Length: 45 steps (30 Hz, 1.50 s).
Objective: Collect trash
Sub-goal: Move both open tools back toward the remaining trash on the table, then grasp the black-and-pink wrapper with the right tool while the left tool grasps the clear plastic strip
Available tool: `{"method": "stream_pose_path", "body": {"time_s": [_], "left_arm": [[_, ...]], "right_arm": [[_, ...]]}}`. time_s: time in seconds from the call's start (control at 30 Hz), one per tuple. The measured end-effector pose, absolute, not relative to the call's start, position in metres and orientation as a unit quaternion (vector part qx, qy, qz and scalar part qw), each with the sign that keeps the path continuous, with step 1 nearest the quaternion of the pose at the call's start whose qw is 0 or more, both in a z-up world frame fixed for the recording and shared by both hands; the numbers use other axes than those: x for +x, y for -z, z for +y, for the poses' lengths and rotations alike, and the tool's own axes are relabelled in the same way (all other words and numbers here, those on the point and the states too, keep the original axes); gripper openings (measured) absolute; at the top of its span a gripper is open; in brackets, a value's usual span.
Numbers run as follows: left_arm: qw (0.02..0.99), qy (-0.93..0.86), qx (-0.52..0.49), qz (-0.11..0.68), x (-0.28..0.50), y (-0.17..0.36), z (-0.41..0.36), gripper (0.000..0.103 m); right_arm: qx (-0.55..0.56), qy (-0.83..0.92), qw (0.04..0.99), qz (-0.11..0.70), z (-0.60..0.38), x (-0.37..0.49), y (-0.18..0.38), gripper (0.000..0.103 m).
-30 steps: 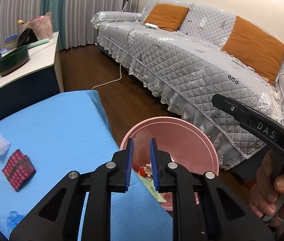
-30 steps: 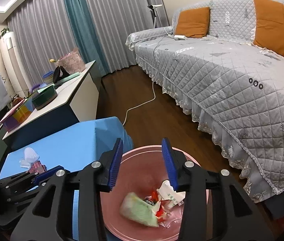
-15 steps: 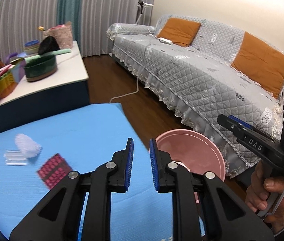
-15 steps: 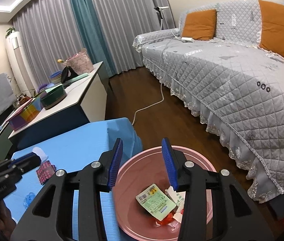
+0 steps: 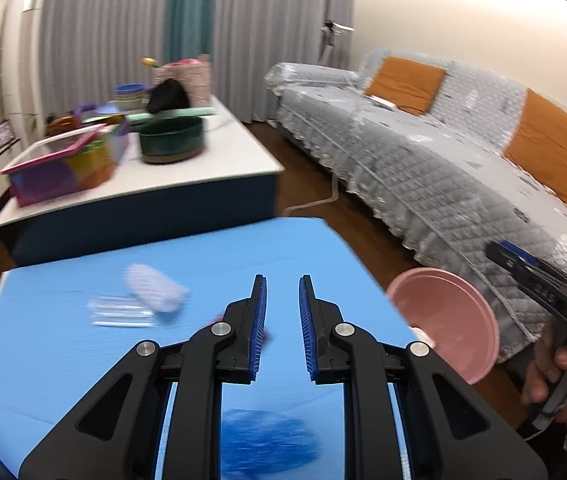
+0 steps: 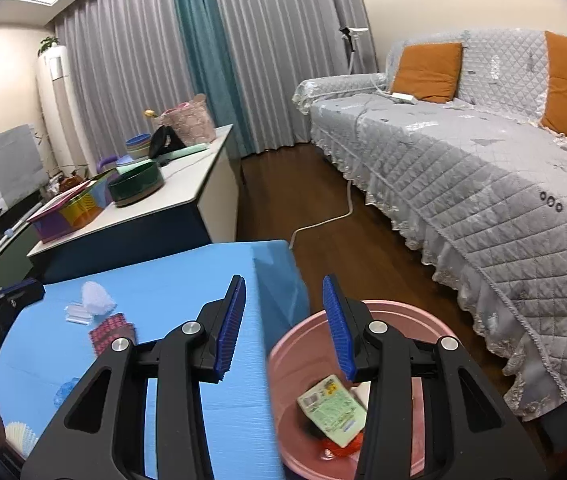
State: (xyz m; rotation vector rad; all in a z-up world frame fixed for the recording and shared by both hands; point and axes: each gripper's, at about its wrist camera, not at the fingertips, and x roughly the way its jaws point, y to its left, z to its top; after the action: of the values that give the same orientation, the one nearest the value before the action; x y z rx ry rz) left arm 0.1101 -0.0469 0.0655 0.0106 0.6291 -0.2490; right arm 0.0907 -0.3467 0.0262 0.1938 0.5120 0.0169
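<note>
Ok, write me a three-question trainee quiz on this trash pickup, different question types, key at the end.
1. True or false: the pink basin already holds a green packet.
2. The red patterned wrapper lies on: A) the sofa, B) the blue table, C) the floor.
3. Fill in: both the left gripper and the right gripper are ____ and hold nothing.

Key: 1 true; 2 B; 3 open.

The left gripper (image 5: 282, 304) is held with jaws parted, empty; the right gripper (image 6: 283, 320) is spread wider, empty.
</note>
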Motion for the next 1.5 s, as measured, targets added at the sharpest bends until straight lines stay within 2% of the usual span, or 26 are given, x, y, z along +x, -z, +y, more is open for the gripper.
{"method": "stream_pose_path", "body": {"time_s": [0.23, 0.67, 0.73, 0.83, 0.9, 1.0, 1.23, 1.3, 1.33, 1.5], "left_arm": [[0.953, 0.057, -0.049, 0.292, 0.120, -0.074, 0.034, 0.017], [0.940, -0.031, -0.140, 0.308, 0.124, -0.048, 0.129, 0.017], [0.939, -0.035, -0.144, 0.309, 0.124, -0.046, 0.135, 0.017], [0.938, -0.039, -0.145, 0.312, 0.123, -0.043, 0.140, 0.017], [0.938, -0.039, -0.144, 0.314, 0.126, -0.041, 0.141, 0.017], [0.937, -0.038, -0.140, 0.318, 0.128, -0.038, 0.141, 0.017], [0.933, -0.036, -0.133, 0.333, 0.139, -0.029, 0.139, 0.018], [0.932, -0.040, -0.129, 0.337, 0.142, -0.025, 0.139, 0.033], [0.931, -0.042, -0.128, 0.338, 0.143, -0.023, 0.139, 0.036], [0.926, -0.053, -0.122, 0.352, 0.156, -0.008, 0.141, 0.039]], "right_arm": [[0.074, -0.034, 0.962, 0.261, -0.311, 0.098, -0.025, 0.042], [0.041, -0.111, 0.950, 0.289, -0.223, 0.122, -0.010, 0.043], [0.036, -0.128, 0.946, 0.295, -0.208, 0.127, -0.007, 0.048], [0.026, -0.147, 0.942, 0.301, -0.188, 0.132, -0.001, 0.063], [0.014, -0.162, 0.938, 0.307, -0.173, 0.137, 0.005, 0.077], [-0.002, -0.174, 0.932, 0.317, -0.155, 0.144, 0.013, 0.087], [-0.003, -0.187, 0.914, 0.359, -0.130, 0.172, 0.039, 0.094], [-0.010, -0.194, 0.907, 0.374, -0.122, 0.180, 0.048, 0.095], [-0.014, -0.194, 0.905, 0.378, -0.120, 0.182, 0.050, 0.095], [-0.039, -0.205, 0.893, 0.399, -0.106, 0.192, 0.062, 0.096]]}}
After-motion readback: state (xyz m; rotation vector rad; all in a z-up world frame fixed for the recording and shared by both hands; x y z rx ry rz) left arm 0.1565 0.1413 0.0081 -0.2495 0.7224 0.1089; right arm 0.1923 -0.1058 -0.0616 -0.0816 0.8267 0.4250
